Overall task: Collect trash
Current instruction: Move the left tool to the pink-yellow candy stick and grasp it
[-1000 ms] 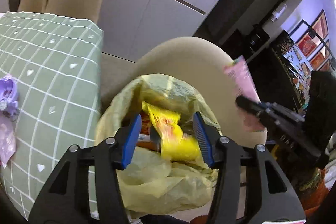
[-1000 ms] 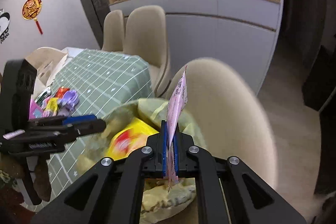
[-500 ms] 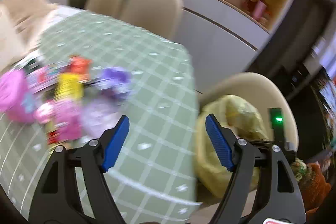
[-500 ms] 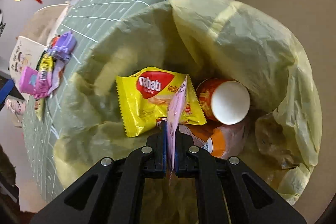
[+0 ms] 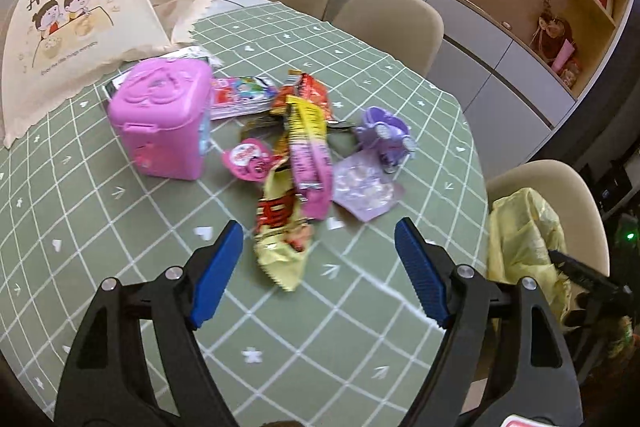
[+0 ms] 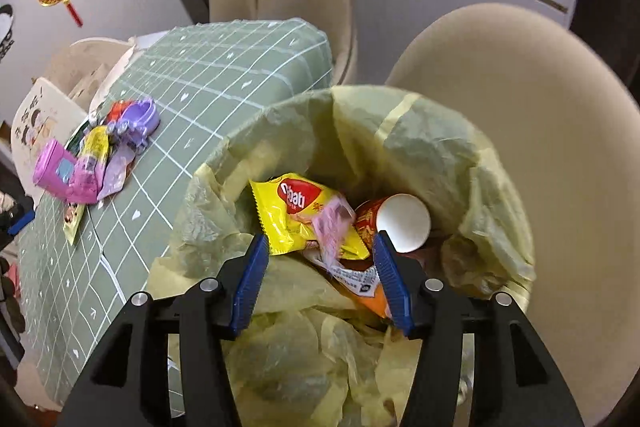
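Note:
My left gripper (image 5: 318, 273) is open and empty above the green checked table (image 5: 120, 211), just short of a pile of snack wrappers (image 5: 298, 163). The nearest one is a yellow wrapper (image 5: 280, 239). My right gripper (image 6: 320, 275) is open over the yellow trash bag (image 6: 420, 147) on a beige chair. A pink wrapper (image 6: 334, 223) lies loose in the bag on a yellow snack packet (image 6: 296, 211), beside a paper cup (image 6: 400, 223). The bag also shows at the right of the left wrist view (image 5: 524, 227).
A pink plastic box (image 5: 164, 123) and a purple toy (image 5: 384, 135) stand by the pile. A cream food cover (image 5: 76, 27) sits at the table's far left. Beige chairs (image 5: 392, 19) line the far side. The wrapper pile shows far left in the right wrist view (image 6: 96, 155).
My right gripper has opened and let go of the pink wrapper, which dropped into the bag. My left gripper swung from the bag to the table and faces the wrapper pile.

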`<state>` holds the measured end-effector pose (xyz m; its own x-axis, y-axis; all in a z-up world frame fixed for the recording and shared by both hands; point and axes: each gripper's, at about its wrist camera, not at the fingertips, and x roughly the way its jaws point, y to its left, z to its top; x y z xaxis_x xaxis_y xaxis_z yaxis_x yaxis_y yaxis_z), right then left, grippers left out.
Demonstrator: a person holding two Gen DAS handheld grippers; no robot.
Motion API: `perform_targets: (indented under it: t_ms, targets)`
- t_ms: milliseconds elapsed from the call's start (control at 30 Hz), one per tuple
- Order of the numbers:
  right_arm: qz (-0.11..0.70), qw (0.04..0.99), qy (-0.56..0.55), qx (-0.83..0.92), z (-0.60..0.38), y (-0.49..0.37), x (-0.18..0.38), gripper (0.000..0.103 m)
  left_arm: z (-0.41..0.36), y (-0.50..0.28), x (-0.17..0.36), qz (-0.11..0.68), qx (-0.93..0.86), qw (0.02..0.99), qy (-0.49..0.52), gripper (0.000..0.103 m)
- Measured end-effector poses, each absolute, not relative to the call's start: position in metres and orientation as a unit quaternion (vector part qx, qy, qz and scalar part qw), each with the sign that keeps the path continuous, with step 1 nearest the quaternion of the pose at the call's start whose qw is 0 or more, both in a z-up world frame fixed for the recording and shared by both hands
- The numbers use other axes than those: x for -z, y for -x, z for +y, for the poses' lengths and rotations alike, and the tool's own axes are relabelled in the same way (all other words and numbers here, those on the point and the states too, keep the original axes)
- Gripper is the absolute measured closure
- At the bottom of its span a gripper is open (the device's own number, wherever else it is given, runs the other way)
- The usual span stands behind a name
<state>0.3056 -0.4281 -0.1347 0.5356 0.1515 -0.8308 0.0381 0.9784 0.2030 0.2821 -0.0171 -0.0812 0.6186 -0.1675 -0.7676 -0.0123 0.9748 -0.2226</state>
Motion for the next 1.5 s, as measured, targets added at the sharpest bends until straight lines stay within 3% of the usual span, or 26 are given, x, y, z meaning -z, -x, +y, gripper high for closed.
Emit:
perform_targets:
  t_ms: [200, 333, 567, 833, 1067, 1267, 1333, 1500]
  targets:
    - [0.442, 0.894, -0.075, -0.017, -0.421, -0.287, 0.096, 0.052, 0.0, -0.286, 0.095, 0.433, 0.057, 0.894, 0.104, 0.014]
    - [0.415, 0.906, -0.08, -0.03, -0.409, -0.285, 0.068, 0.052, -0.003, -0.295, 0.108, 0.454, 0.083, 0.881, 0.098, 0.014]
    - [0.407, 0.908, -0.046, -0.085, -0.363, -0.3, 0.051, 0.052, -0.016, -0.313, 0.113, 0.452, 0.075, 0.884, 0.09, 0.014]
    - [0.402, 0.907, -0.03, -0.123, -0.33, -0.328, 0.054, 0.052, -0.008, -0.321, 0.114, 0.453, 0.059, 0.881, 0.121, 0.022]
    - [0.416, 0.898, -0.026, -0.142, -0.326, -0.366, 0.067, 0.052, -0.038, -0.35, 0.104, 0.439, 0.036, 0.896, 0.053, 0.028]
    - [0.421, 0.894, -0.023, -0.153, -0.334, -0.389, 0.069, 0.052, -0.057, -0.387, 0.129, 0.467, 0.003, 0.884, 0.016, 0.038]
    - [0.423, 0.893, -0.021, -0.153, -0.337, -0.392, 0.07, 0.052, -0.058, -0.393, 0.135, 0.475, 0.0, 0.88, 0.015, 0.054]
    - [0.432, 0.886, -0.027, -0.164, -0.336, -0.4, 0.079, 0.052, -0.055, -0.384, 0.126, 0.47, 0.015, 0.882, 0.043, 0.073]
